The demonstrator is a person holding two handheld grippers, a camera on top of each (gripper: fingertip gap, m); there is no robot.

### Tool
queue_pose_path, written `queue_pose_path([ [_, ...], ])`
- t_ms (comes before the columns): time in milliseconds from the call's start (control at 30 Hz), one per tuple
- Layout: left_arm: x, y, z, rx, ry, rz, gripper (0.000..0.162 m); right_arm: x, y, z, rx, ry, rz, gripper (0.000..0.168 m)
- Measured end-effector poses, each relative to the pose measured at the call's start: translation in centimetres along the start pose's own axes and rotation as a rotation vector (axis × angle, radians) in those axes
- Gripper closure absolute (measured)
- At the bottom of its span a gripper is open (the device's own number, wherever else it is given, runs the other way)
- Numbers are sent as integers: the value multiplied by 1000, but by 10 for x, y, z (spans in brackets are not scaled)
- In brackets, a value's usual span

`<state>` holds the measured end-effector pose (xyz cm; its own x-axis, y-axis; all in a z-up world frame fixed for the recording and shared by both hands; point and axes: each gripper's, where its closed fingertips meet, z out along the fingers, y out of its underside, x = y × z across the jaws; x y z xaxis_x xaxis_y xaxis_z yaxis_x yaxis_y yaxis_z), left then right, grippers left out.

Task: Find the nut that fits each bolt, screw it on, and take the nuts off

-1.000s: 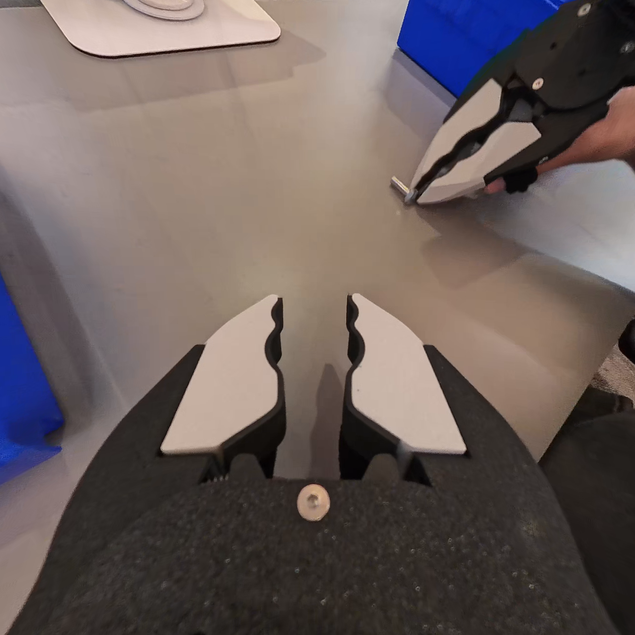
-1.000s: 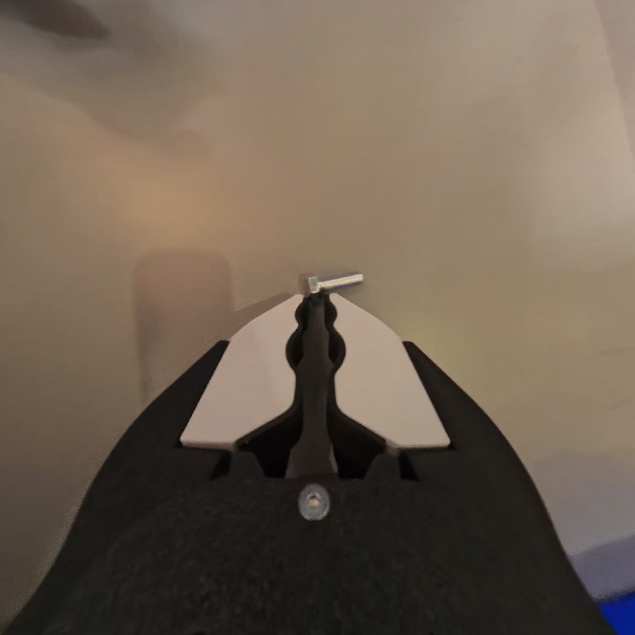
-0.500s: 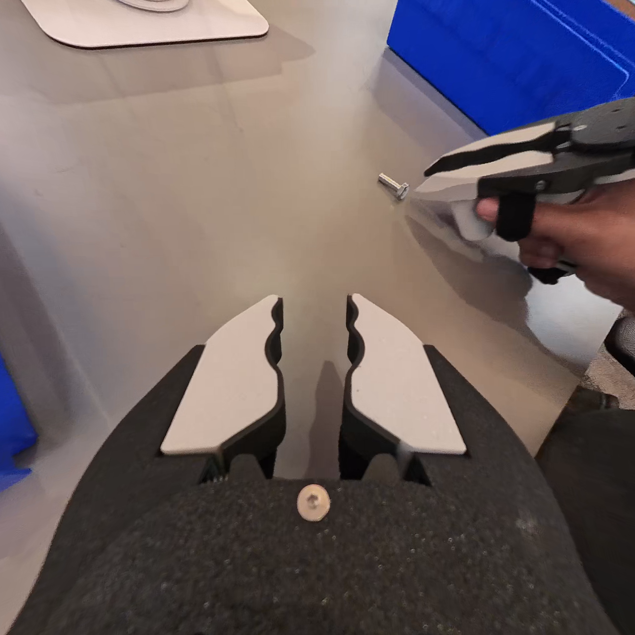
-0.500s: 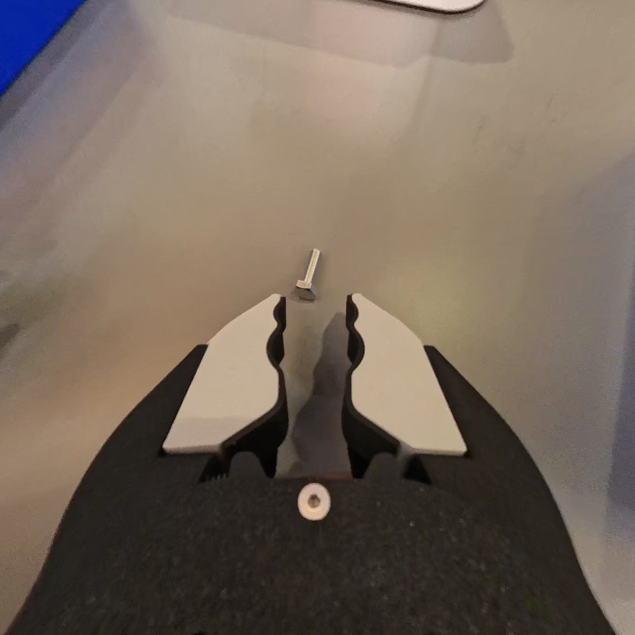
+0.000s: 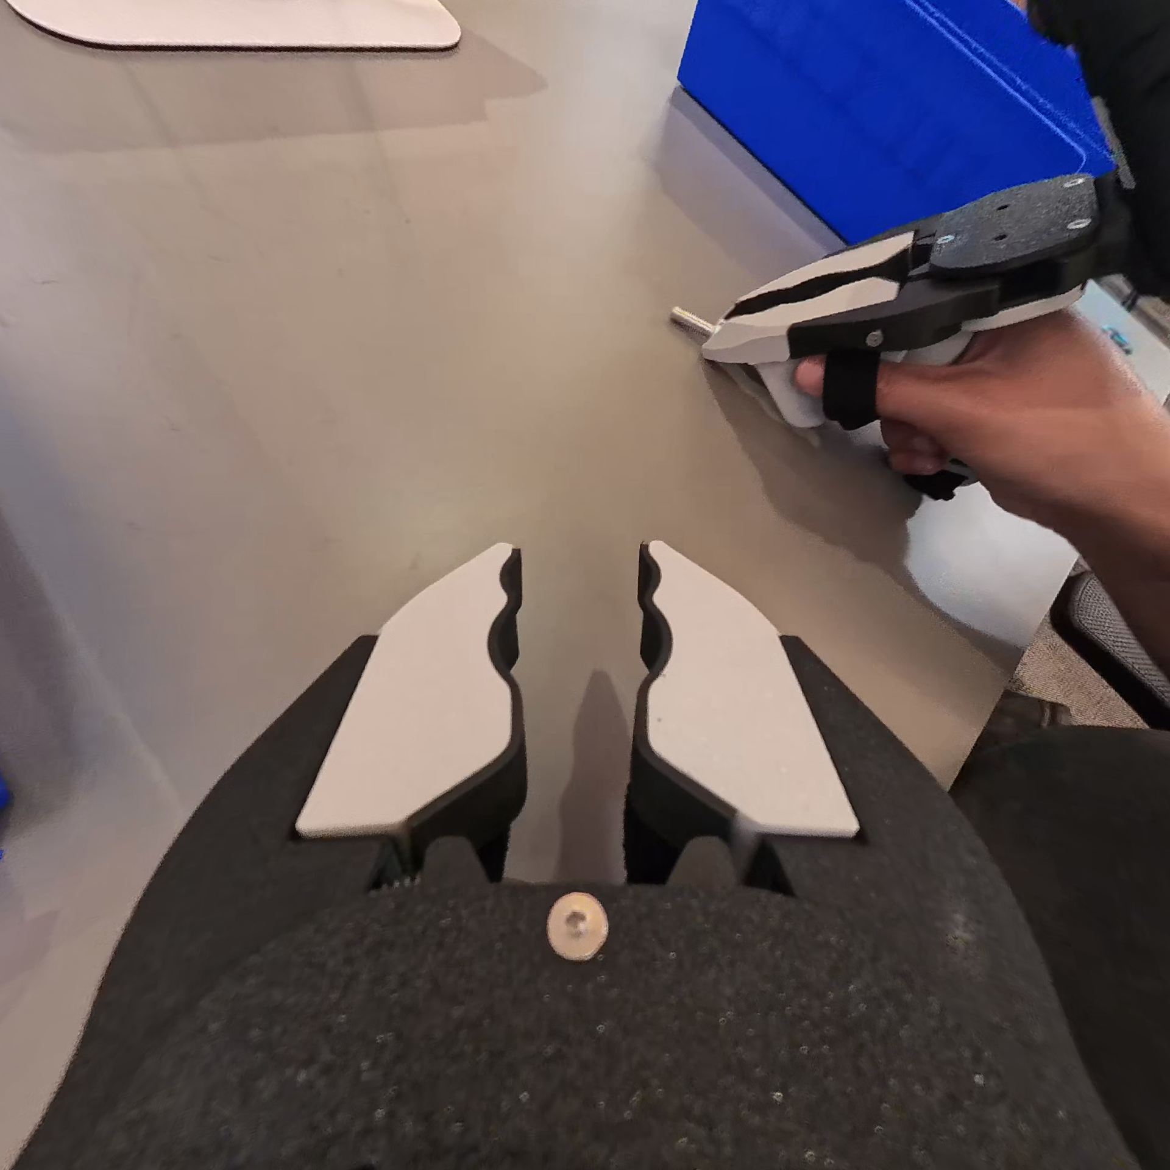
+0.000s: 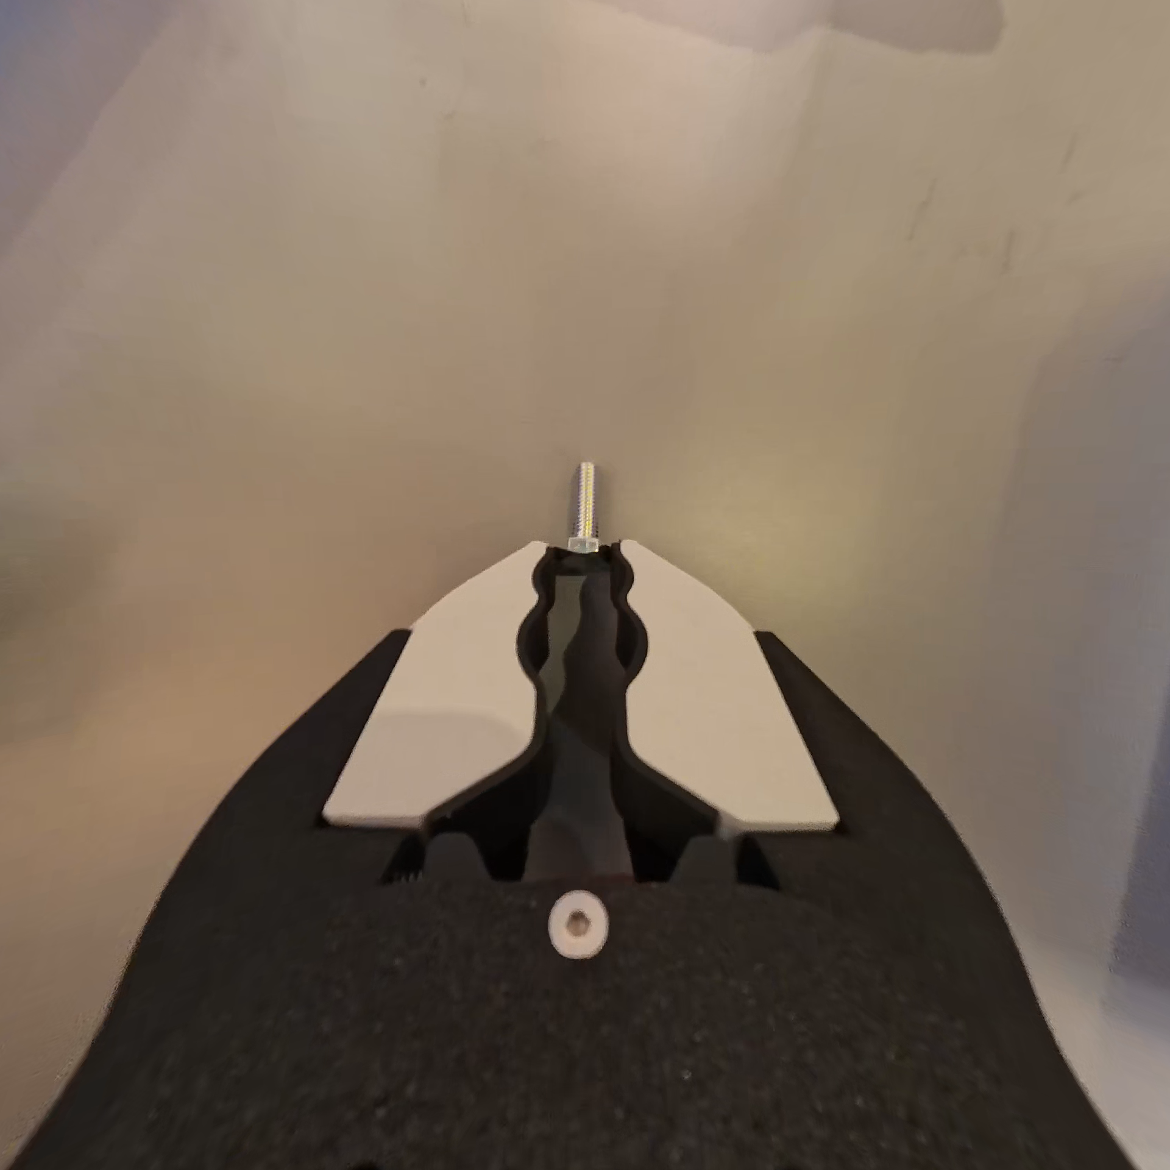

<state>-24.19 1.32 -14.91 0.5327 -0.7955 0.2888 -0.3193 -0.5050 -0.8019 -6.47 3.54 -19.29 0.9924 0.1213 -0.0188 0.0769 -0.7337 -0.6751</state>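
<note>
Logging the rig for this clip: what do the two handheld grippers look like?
Both match: a black, grainy-textured body with a silver screw at its centre, and two pale grey flat fingers with wavy black inner edges. The right gripper has a black top plate with small screws, a white handle, and a black strap over a finger. No sleeve or cables show.

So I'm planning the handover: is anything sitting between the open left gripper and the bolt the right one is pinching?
Nothing visible. The left gripper is open over bare table, and only clear tabletop lies between it and the bolt, which the right gripper pinches by its head. No nut shows in either view.
</note>
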Motion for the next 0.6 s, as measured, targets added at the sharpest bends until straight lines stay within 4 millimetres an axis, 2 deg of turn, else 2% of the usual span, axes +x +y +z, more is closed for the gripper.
queue_pose_path([
  [67, -2, 1, 0, 0, -3, -4, 127, 4, 1, -1, 3, -16, -33, 152],
  [200, -4, 0, -1, -3, -15, 6, 127, 7, -2, -5, 37, -44, -269, 152],
  [233, -5, -1, -2, -2, -18, 13, 127, 14, -8, -10, 66, -15, -308, 152],
  [367, -5, -5, -7, 3, -32, 43, 127, 16, -38, -40, 256, -71, -546, 152],
  [400, -5, -5, -9, 2, -36, 49, 128, 19, -47, -49, 304, -66, -573, 152],
  [500, -2, -2, -15, -11, -20, 65, 128, 12, -71, -75, 455, -160, -616, 153],
  [600, 2, 0, -25, -2, 7, 56, 127, 7, -84, -86, 499, -220, -624, 152],
])
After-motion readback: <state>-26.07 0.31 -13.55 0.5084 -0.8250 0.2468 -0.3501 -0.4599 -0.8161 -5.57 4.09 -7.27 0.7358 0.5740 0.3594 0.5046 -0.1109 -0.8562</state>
